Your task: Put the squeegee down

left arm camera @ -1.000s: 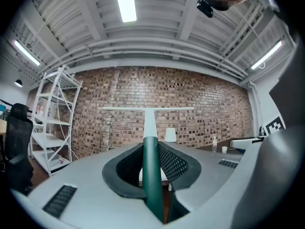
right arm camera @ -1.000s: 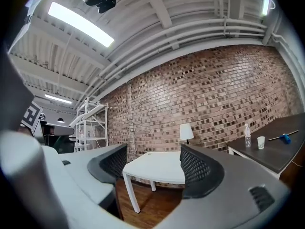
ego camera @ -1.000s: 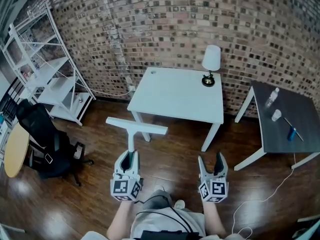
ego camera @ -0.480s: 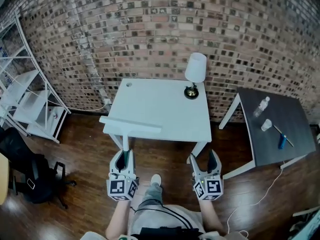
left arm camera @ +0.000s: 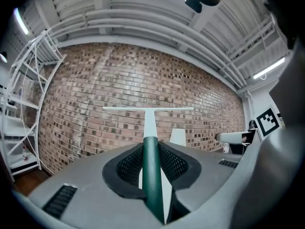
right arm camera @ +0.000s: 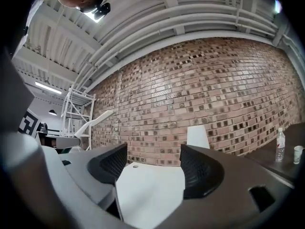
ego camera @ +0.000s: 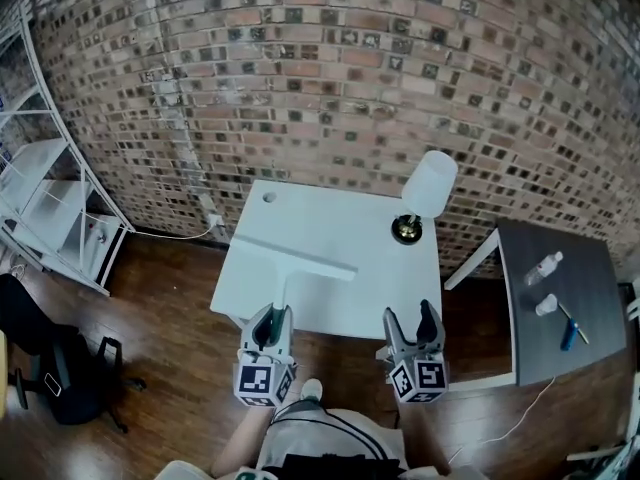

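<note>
Now squeegee (ego camera: 300, 260) brought over counter (ego camera: 330, 218), closer than before; pinched in left tool (ego camera: 268, 320); right tool (ego camera: 410, 320) spread, empty.

No readable text, numbers or brands anywhere. Marker cubes (ego camera: 263, 381) on my left gripper (ego camera: 269, 315) and right gripper (ego camera: 411, 315) carry only black-and-white square code patterns, no letters. Bottle (ego camera: 545, 266) on the dark table (ego camera: 530, 340), right of my right gripper: label too small to read.

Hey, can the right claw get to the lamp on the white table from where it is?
Probably yes: the right claw is open and empty, and bare white table lies between it and the lamp.
</note>
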Motion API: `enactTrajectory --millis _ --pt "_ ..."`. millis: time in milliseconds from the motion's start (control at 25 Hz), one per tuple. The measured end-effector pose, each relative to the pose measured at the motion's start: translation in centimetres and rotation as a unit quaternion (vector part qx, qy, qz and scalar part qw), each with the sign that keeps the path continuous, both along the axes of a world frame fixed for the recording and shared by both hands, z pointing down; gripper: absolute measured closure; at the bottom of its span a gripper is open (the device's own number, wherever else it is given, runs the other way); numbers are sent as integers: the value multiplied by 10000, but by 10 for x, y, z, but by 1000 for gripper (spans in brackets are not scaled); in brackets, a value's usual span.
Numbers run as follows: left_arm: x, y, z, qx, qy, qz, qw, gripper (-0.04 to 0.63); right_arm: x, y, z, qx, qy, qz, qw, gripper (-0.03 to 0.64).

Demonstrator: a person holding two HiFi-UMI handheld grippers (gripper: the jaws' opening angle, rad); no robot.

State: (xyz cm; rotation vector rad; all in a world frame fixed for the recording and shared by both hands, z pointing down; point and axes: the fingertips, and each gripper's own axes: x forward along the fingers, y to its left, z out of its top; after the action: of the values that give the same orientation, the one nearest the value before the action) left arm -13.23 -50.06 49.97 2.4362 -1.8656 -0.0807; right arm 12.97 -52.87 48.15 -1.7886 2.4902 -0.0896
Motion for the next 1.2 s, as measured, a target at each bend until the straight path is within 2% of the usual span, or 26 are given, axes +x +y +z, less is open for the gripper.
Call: enactTrajectory --millis 240,440,520,640,800,920,1080,1200 --pt "0 -52 25 -345 120 174 9992 517 -18 -36 5 -205 17 37 9998 255" --pt "13 -94 61 -779 -111 139 9968 517 2 -67 20 -370 26 161 9992 255" --pt "20 -109 87 -1119 -90 63 9937 517 12 -76 31 -519 19 189 9985 255" --pt "31 -137 131 -1719 -15 -16 9851 517 24 -92 41 -588 -4 188 9981 255" --pt "46 -189 180 -2168 -189 -32 9760 515 28 -106 58 -861 -59 110 9962 255" --pt "56 -226 220 -2597 -172 -48 9655 515 35 -111 68 -995 -5 132 9949 255" --pt "64 -266 267 -3081 -357 -72 9507 514 56 -120 74 -971 -141 299 9947 254" --pt "54 -284 293 -3357 -534 -346 9398 514 66 -120 74 -927 -139 383 9949 253"
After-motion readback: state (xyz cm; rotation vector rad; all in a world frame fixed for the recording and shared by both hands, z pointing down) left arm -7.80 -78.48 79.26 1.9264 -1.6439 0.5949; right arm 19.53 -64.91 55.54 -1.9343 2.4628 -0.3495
